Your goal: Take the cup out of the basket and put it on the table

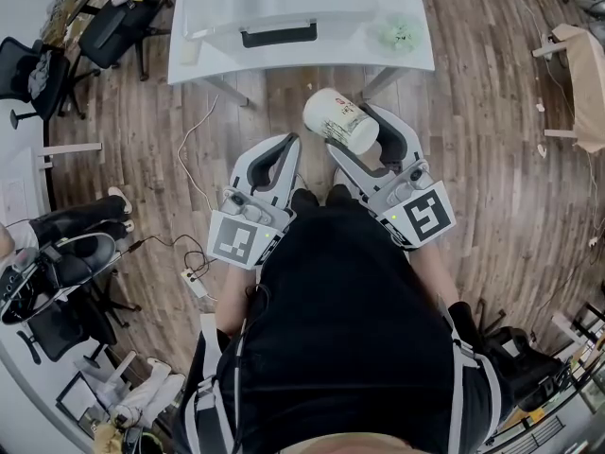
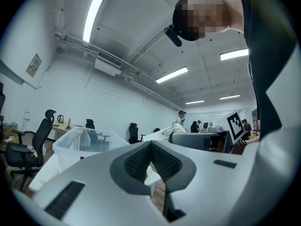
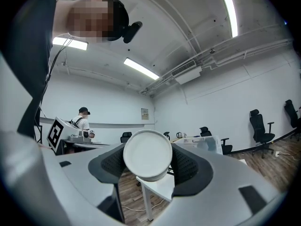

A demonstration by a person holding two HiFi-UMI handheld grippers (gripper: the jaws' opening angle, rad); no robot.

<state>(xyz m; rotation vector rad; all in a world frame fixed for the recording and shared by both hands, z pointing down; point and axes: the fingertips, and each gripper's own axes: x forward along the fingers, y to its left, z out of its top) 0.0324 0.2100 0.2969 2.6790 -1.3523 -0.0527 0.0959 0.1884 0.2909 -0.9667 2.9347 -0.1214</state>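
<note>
A white paper cup point(image 1: 340, 121) with faint print lies tilted between the fingers of my right gripper point(image 1: 352, 129), which is shut on it above the wooden floor, just in front of the white table point(image 1: 213, 57). In the right gripper view the cup's round base point(image 3: 147, 154) faces the camera between the black pads of the right gripper point(image 3: 148, 163). My left gripper point(image 1: 289, 146) hangs beside it to the left, shut and holding nothing; its pads meet in the left gripper point(image 2: 150, 147) view. The clear plastic basket point(image 1: 284, 3) stands on the table, further away.
A pale green crumpled thing point(image 1: 397, 34) lies at the table's right corner. Office chairs point(image 1: 118, 17) stand at the left, and a power strip point(image 1: 193, 283) with cables lies on the floor. A wooden stand point(image 1: 579, 74) is at the right. People stand at far desks point(image 2: 188, 124).
</note>
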